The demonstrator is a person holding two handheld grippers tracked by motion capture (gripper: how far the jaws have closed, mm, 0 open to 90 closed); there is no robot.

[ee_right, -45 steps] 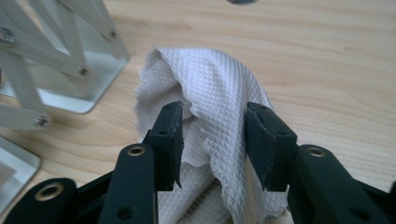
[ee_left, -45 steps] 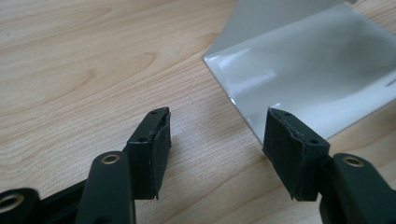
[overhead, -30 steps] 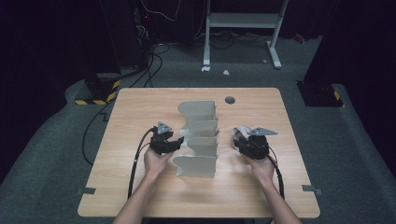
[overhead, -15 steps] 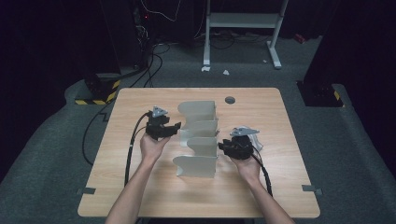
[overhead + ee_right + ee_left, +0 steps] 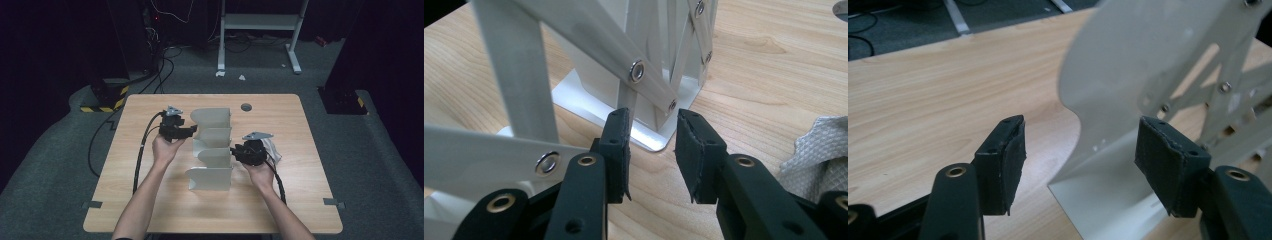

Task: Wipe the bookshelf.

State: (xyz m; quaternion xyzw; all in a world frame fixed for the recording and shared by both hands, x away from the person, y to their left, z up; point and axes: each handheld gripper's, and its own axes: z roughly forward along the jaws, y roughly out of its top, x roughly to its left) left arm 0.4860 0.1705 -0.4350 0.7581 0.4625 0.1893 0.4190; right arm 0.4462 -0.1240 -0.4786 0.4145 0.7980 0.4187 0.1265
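A white fold-out rack with several upright panels joined by riveted scissor struts stands mid-table. My left gripper is at the rack's left side near its far end. In the left gripper view, my left gripper has just been opening; a curved panel and its foot lie between and beyond the pads, which do not press on it. My right gripper is at the rack's right side. Its jaws have opened a little and hold nothing; the struts stand just beyond them.
A crumpled pale cloth lies on the wooden table just right of my right hand; it is at the right edge of the right gripper view. A round cable hole sits near the far edge. Cables trail off the left side.
My left hand has risen and moved toward the rack's far end, its jaws widening. My right hand has shifted left, closer to the rack. The rack has stayed put.
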